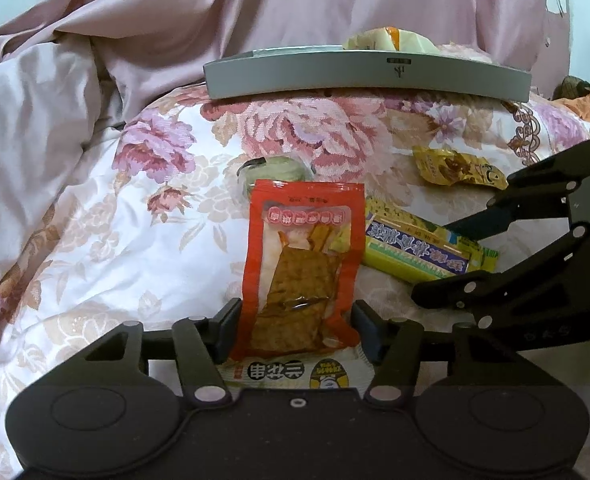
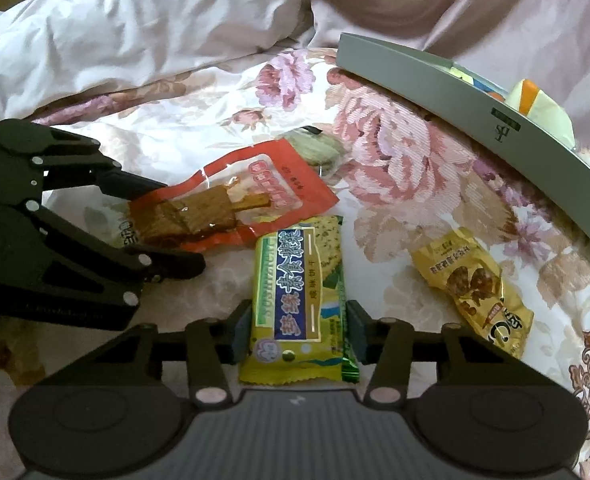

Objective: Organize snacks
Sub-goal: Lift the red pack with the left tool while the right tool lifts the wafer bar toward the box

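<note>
Left claw (image 1: 297, 330) has its two pads pressed up against the sides of the red snack pouch (image 1: 301, 264), so it's clamped on that one. The pouch lies flat on the floral bedspread (image 1: 115, 240), with a white packet with black lettering (image 1: 291, 374) tucked under its near end. In the right wrist view you can see those same black fingers straddling the red pouch from the left.

Right claw (image 2: 299, 334) is doing the same thing with the yellow-green cracker pack (image 2: 299, 304): pads snug on both long edges, gripping it, pack still lying on the bed. The two packs sit right next to each other, nearly touching at the corners.

A bit further out there's a pale green round snack in clear wrap (image 2: 317, 148), half hidden behind the red pouch's far end. Off to the right lies a small yellow packet (image 2: 475, 288), on its own, apart from the others.

Past all that sits a grey tray (image 1: 367, 76) on the bedspread with a couple of pale wrapped snacks (image 1: 391, 38) already in it. Behind it a rumpled pink blanket (image 1: 255, 8).
</note>
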A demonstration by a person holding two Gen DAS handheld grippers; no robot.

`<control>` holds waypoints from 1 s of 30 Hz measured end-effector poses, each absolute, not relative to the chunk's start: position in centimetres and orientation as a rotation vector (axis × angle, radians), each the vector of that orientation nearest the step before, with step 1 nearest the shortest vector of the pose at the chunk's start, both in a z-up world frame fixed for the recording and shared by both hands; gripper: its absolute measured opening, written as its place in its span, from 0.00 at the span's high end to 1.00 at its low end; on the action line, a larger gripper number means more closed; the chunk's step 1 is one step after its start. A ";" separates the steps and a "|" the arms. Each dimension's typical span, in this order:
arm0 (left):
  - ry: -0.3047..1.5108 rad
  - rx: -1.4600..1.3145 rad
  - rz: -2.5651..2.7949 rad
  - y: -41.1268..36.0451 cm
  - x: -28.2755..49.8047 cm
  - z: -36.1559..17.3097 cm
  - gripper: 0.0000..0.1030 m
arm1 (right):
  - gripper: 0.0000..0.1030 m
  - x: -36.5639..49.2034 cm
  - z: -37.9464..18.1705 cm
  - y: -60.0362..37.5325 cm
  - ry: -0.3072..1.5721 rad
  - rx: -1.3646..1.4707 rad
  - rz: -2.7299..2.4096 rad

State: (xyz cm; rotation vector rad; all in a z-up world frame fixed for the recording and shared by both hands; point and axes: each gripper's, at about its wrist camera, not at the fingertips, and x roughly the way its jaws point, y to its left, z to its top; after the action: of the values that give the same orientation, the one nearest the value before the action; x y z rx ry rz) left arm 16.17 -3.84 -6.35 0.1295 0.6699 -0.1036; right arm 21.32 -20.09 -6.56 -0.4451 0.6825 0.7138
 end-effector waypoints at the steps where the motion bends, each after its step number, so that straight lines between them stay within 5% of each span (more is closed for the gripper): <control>1: 0.663 0.127 -0.102 -3.8 16.1 -6.3 0.43 | 0.49 21.4 -6.5 -20.1 0.686 -0.437 0.713; 12: 0.607 0.152 -0.082 -4.2 15.5 -6.2 0.46 | 0.50 17.8 -7.6 -17.7 0.435 -0.771 0.645; 30: 0.495 0.230 -0.059 -5.2 14.6 -5.6 0.47 | 0.50 17.7 -7.8 -17.5 0.316 -0.895 0.534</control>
State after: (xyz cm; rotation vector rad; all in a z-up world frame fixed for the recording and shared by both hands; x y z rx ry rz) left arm 14.56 -5.23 -5.59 0.2295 0.4951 -0.0589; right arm 17.73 -17.54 -7.83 -0.8953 0.3163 0.5338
